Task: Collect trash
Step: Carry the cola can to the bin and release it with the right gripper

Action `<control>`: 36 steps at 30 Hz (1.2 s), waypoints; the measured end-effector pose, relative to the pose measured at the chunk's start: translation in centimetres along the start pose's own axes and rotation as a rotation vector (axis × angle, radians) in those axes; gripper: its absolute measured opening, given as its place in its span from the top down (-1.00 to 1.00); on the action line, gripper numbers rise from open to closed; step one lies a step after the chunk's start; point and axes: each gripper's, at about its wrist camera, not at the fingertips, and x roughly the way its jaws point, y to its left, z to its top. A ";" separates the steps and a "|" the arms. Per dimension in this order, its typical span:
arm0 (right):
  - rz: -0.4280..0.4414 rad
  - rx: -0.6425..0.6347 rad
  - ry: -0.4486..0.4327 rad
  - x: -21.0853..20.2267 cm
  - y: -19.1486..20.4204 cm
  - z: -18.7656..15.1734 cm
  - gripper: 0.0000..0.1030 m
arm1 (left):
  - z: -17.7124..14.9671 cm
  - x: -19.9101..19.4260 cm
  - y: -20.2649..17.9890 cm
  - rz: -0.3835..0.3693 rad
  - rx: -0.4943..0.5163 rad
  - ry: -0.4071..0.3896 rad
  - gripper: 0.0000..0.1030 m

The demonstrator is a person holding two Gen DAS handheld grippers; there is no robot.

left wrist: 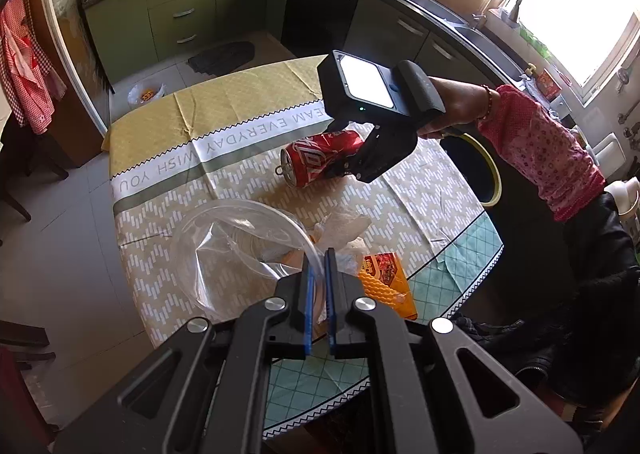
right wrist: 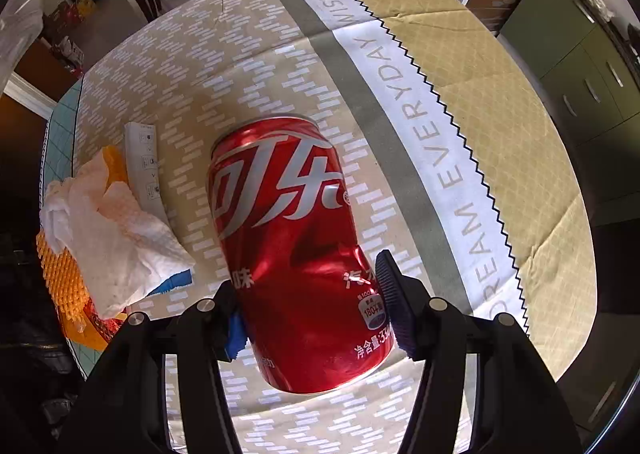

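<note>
Trash, item one: red soda can (right wrist: pixel 298 254), dented at the waist, lying on its side near the middle of the bench (left wrist: pixel 168 190), pull-tab end turned toward the bench's kitchen-side edge. The right gripper (right wrist: pixel 316 318) straddles its lower body from above; one of its fingers (right wrist: pixel 394 306) sits at the dent and the other touches the opposite flank. Whether the pads already press cannot be told, so the can is best counted as bracketed, not yet lifted. The side-on straddle suits a can lying flat, since the fingers meet the round wall squarely.

Item two: clear plastic bag (left wrist: pixel 236 250), mouth gaping, at the near edge of the bench. The left gripper (left wrist: pixel 319 270) has its fingers drawn narrow on the bag's rim, probably to keep the mouth open as the receptacle for the can.

Item three: crumpled white tissue (right wrist: pixel 116 238) over an orange honeycomb wrapper (right wrist: pixel 64 274), beside a white paper strip (right wrist: pixel 142 170), all toward the same near edge, uncollected.

Surface: round bench under a beige patterned cloth with a lettered band and a yellow panel; teal cover shows at the rim.

Room: kitchen, green cabinets (left wrist: pixel 180 10), dark worktop, sink (left wrist: pixel 432 10) under a bright window, tiled floor.
</note>
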 end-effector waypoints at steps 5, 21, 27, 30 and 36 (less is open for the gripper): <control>-0.088 0.062 -0.089 -2.9 0.8 -3.8 -0.10 | 0.1 0.7 -1.1 -0.016 0.021 -0.001 0.90; -0.309 0.635 -0.101 -10.5 -0.4 -32.4 -0.10 | 2.0 3.5 -10.7 -0.095 0.217 0.015 0.90; -0.318 0.844 -0.049 -7.9 -1.5 -41.6 -0.11 | 3.7 5.9 -14.7 -0.121 0.295 0.062 0.90; -0.320 0.876 -0.053 -6.6 -1.9 -43.3 -0.39 | 4.6 7.2 -17.1 -0.139 0.335 0.082 0.90; -0.367 0.976 -0.240 -11.6 -0.4 -46.3 -0.41 | 6.7 10.7 -22.6 -0.191 0.438 0.136 0.90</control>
